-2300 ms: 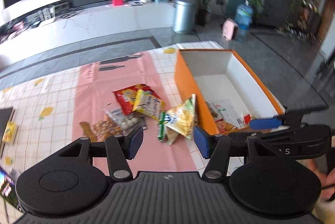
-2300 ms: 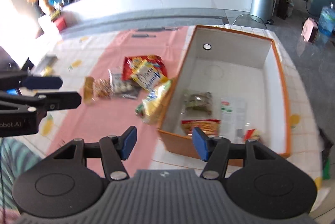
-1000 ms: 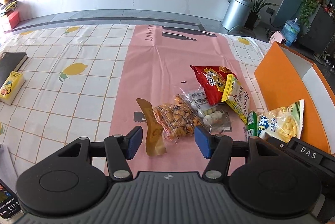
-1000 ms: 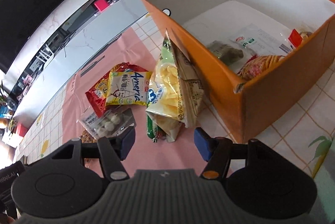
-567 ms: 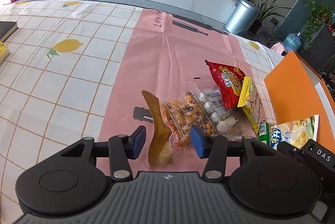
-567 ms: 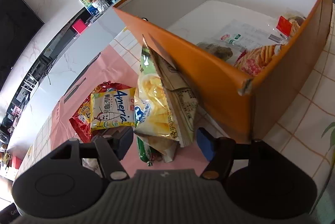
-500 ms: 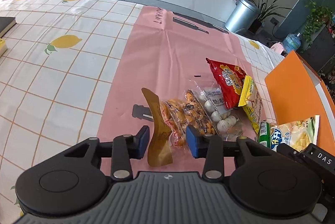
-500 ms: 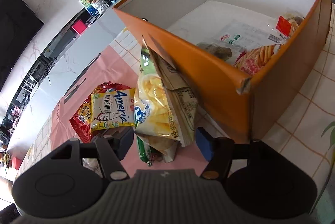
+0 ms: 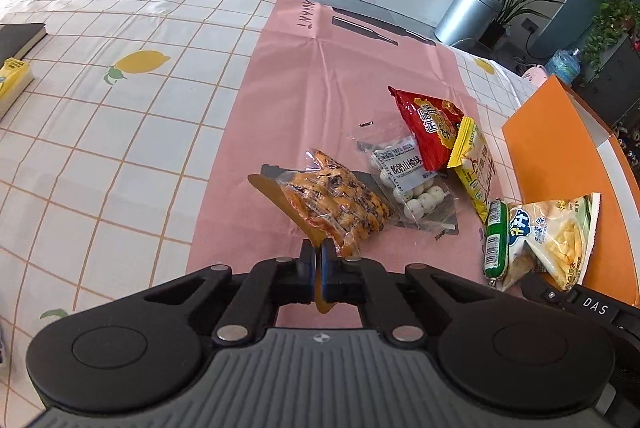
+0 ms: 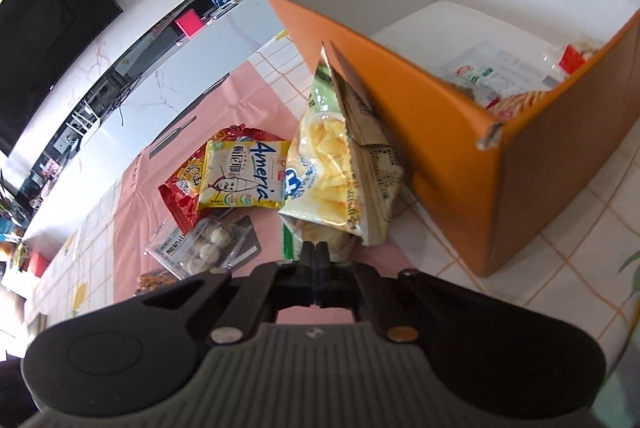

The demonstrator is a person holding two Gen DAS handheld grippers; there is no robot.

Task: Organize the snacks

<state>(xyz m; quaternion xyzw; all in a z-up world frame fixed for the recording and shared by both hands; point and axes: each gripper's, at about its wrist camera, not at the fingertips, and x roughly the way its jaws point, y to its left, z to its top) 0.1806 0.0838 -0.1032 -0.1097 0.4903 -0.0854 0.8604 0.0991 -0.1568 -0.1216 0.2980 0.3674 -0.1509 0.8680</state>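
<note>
Slippage is the worry: left gripper point(image 9: 315, 255) pinches only the nut bag point(image 9: 335, 202) edge left of the box point(image 10: 460, 132); right gripper point(image 10: 315, 255) pinches the chip bag point(image 10: 336, 172) corner against its wall

Pink runner point(image 9: 320, 68) over a white tablecloth point(image 9: 120, 132) gridded in orange and dotted with yellow lemons. Orange-walled, white-lined box point(image 10: 448, 116). Red crinkled snack bag point(image 9: 430, 126) with yellow lettering beside a yellow packet point(image 10: 244, 174) printed in blue script. Clear pouch of white balls point(image 9: 416, 184). Pale green-and-yellow chip bag point(image 10: 332, 156); green sausage stick point(image 9: 494, 238). Orange-brown, dark-flecked snack pack point(image 9: 336, 204) with a mustard-yellow header, pinched between blue pads of the black left gripper point(image 9: 316, 262). Black right gripper point(image 10: 316, 256), pads pressed together.
</note>
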